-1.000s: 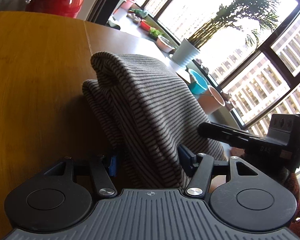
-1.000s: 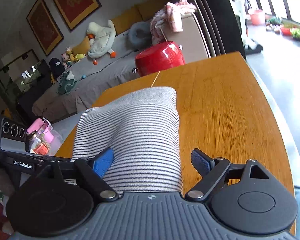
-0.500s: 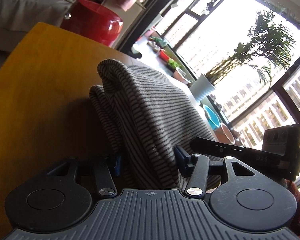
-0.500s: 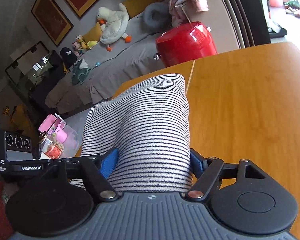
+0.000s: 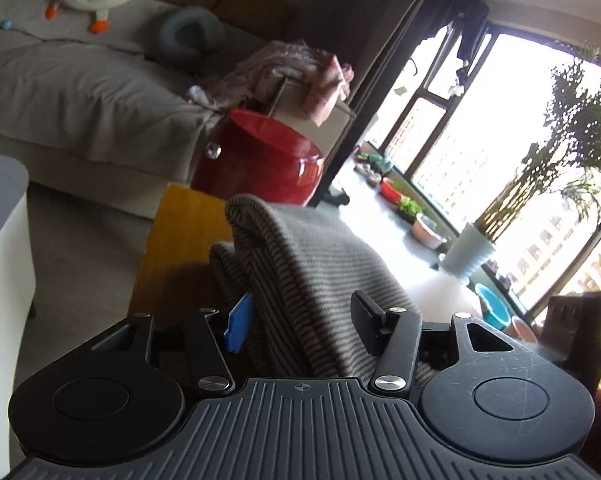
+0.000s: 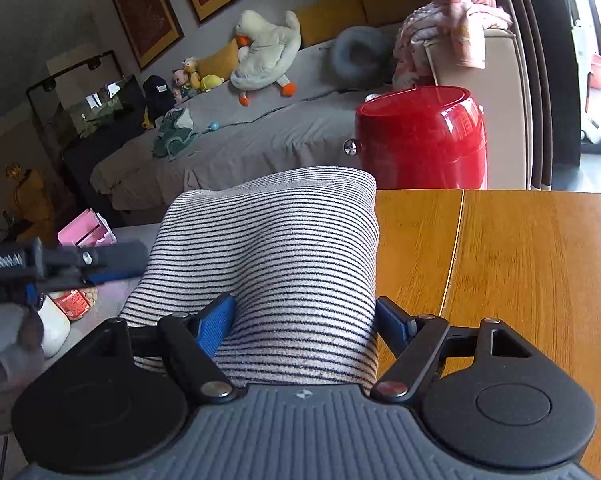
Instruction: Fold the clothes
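— Where is the striped garment (image 6: 284, 256)?
— We see it bundled above the wooden worktop (image 6: 520, 272), clamped from both ends.
— And our grippers?
— Our left gripper (image 5: 300, 320) and right gripper (image 6: 304, 320) are each closed around thick folds of it.

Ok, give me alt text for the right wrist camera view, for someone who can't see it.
The right gripper is closed on a folded grey striped garment, its blue-padded fingers pressing both sides, above the edge of a wooden table. Behind stand a red bin and a grey sofa with a plush duck.
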The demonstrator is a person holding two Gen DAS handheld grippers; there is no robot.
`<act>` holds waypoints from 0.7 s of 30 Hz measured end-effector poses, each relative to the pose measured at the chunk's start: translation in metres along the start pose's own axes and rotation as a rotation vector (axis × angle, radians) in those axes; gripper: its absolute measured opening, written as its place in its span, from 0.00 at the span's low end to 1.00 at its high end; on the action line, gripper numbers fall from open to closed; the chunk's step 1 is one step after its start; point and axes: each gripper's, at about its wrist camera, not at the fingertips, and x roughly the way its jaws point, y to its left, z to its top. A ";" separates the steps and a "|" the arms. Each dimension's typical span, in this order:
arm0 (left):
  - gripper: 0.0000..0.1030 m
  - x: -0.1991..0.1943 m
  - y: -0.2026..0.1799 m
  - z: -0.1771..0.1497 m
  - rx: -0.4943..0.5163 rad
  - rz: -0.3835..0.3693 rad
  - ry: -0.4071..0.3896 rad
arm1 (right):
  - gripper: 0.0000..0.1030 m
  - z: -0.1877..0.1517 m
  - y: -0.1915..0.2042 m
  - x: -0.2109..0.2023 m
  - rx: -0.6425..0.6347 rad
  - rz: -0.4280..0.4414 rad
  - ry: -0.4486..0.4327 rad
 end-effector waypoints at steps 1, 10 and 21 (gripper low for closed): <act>0.56 -0.002 -0.001 0.005 -0.018 -0.037 -0.024 | 0.74 0.001 0.000 0.000 -0.012 -0.001 0.002; 0.50 0.059 0.000 -0.013 -0.128 -0.170 0.037 | 0.75 0.017 0.002 -0.015 -0.037 0.009 0.039; 0.50 0.062 0.001 -0.026 -0.050 -0.177 0.012 | 0.81 0.033 -0.045 0.033 0.300 0.095 0.070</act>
